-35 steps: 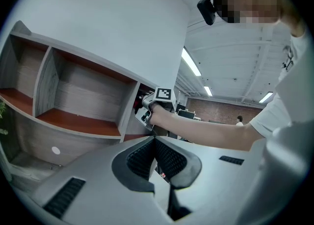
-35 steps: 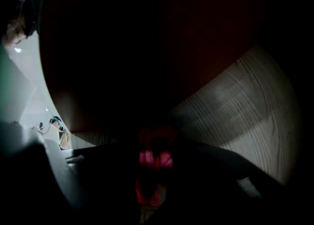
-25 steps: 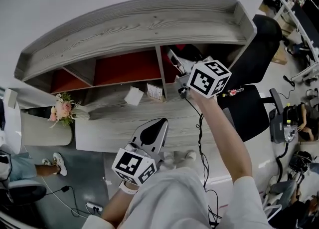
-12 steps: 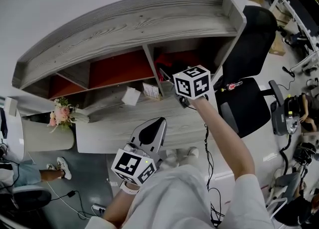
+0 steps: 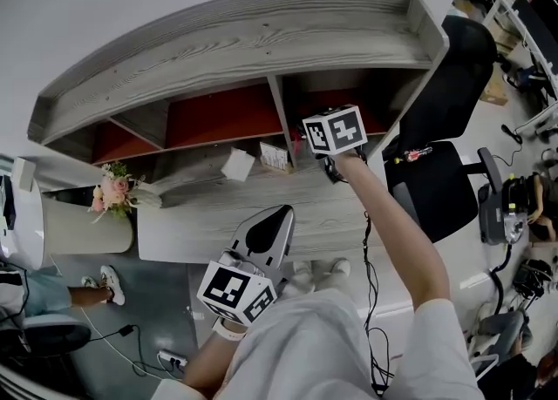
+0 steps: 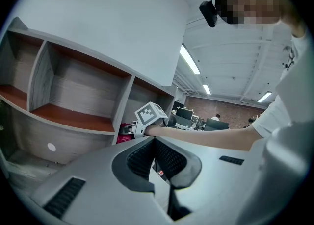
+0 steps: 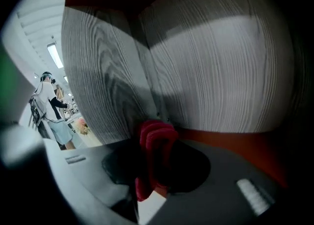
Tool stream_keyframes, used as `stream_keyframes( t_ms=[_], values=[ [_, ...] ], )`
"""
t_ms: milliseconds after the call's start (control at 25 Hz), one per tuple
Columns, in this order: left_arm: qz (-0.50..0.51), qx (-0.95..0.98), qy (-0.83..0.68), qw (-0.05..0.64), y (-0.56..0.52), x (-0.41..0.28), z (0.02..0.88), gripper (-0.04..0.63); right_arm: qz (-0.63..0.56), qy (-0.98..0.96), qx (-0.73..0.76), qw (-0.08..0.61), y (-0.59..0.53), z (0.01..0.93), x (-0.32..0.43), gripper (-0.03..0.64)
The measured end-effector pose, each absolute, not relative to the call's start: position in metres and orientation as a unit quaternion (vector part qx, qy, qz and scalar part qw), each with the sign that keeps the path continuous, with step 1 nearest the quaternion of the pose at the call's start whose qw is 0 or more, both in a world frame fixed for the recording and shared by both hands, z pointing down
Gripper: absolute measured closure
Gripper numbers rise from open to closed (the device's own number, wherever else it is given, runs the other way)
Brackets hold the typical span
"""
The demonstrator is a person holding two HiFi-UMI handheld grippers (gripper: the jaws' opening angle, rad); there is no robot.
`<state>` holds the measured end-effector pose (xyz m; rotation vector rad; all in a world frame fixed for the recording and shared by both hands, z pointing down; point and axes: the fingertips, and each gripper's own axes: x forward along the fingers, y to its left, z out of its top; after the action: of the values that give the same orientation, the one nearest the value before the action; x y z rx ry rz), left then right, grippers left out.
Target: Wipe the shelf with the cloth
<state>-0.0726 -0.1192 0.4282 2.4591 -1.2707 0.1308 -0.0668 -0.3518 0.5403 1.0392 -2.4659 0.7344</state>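
The grey wooden shelf has red boards in its compartments. My right arm reaches into the right-hand compartment; only the marker cube of that gripper shows in the head view, its jaws hidden behind it. In the right gripper view, the right gripper is shut on a bunched red cloth, pressed near the corner where the grey divider meets the back wall above the red board. My left gripper hangs low near my body, shut and empty.
A grey desk top lies below the shelf with a small white box and a card on it. Pink flowers stand at the left. A black chair stands to the right.
The right gripper has moved left and deeper into the right compartment with the cloth. The left gripper has stayed where it was.
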Motion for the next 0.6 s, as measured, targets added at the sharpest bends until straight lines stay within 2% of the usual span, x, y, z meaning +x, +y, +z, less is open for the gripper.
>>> stream_keyframes(
  t_ms=[200,600],
  values=[
    [0.053,0.868,-0.458,0.185,-0.117,-0.082,0.433,0.589,0.254,-0.868,0.38,0.194,-0.374,0.541,-0.068,0.495],
    [0.054,0.859,-0.477,0.178,-0.121,-0.097,0.425,0.589,0.233,-0.871,0.396,0.175,-0.407,0.538,-0.069,0.495]
  ],
)
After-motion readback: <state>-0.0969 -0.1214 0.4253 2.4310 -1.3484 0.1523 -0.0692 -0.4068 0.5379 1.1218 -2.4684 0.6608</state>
